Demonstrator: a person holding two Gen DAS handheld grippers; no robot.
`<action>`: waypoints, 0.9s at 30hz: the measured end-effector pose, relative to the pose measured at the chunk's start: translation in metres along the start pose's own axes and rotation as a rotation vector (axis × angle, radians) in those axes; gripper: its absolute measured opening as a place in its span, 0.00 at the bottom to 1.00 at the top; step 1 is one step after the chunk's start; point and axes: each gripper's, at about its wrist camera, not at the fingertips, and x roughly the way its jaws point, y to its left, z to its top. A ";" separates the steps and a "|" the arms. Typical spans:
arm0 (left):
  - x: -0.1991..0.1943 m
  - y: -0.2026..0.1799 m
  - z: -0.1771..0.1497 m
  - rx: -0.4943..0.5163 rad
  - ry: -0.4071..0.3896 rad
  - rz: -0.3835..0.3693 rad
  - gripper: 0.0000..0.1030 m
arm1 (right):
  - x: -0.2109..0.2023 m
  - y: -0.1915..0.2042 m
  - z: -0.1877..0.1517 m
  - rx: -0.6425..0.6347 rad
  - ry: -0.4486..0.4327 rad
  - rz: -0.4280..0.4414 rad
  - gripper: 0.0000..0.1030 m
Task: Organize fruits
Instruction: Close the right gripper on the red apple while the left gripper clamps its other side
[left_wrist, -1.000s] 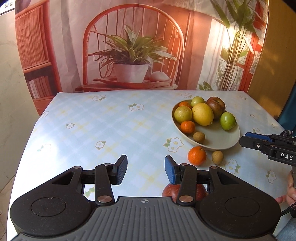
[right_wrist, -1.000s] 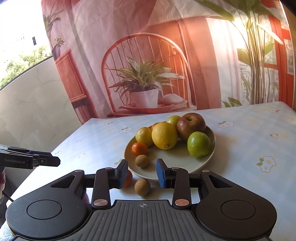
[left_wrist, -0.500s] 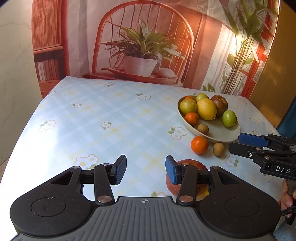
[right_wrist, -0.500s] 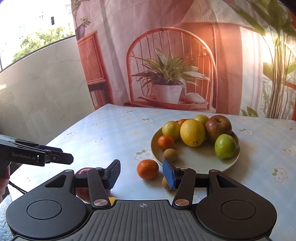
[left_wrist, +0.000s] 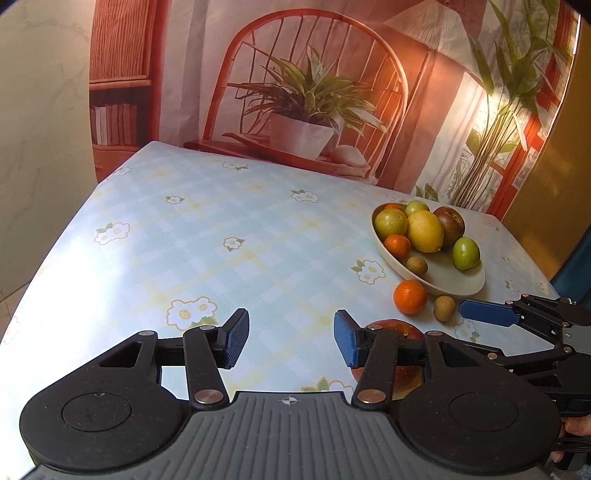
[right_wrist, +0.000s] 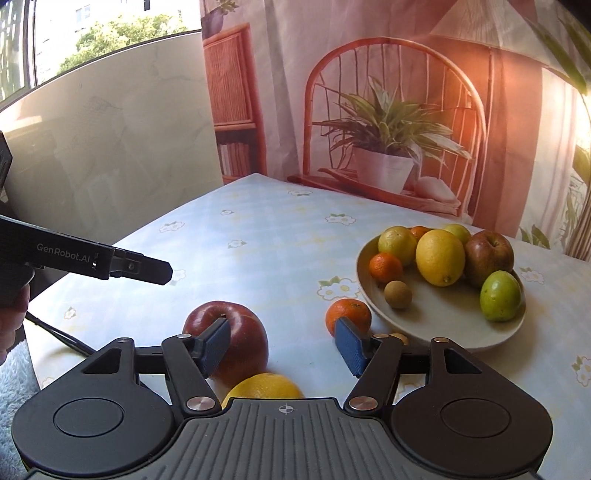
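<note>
Both grippers are spreading their blue pads wider than a second ago, and the right one is swinging leftward, so the loose fruit is now filling its view.

Left to right in the right wrist view: the red apple (right_wrist: 231, 338) is sitting on the flowered tablecloth (right_wrist: 258, 251) just behind the right gripper (right_wrist: 282, 347)'s left pad, a yellow citrus (right_wrist: 264, 386) is peeking out under the gripper body (the left wrist view is not showing it at all), and a loose mandarin (right_wrist: 349, 314) is lying just beside the plate (right_wrist: 443, 328). Nothing is sitting between these opening jaws.

From the left wrist view, the left gripper (left_wrist: 291, 343) is opening over bare cloth, empty, with the apple half hidden behind its right finger. A small brown fruit (left_wrist: 444, 308) is lying next to the mandarin.

On the plate are lying a mandarin, a small brown fruit, three greenish round fruits, a lemon, a dark red apple and one more orange fruit at the back
</note>
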 end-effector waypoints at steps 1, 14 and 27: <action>0.000 0.000 0.001 -0.004 -0.001 -0.002 0.52 | 0.000 0.003 0.000 -0.010 -0.003 0.004 0.62; 0.001 0.003 -0.003 -0.015 0.004 -0.015 0.53 | 0.015 0.026 -0.003 -0.112 0.055 0.064 0.63; 0.006 -0.005 0.002 -0.025 0.025 -0.086 0.53 | 0.042 0.043 -0.001 -0.178 0.154 0.076 0.61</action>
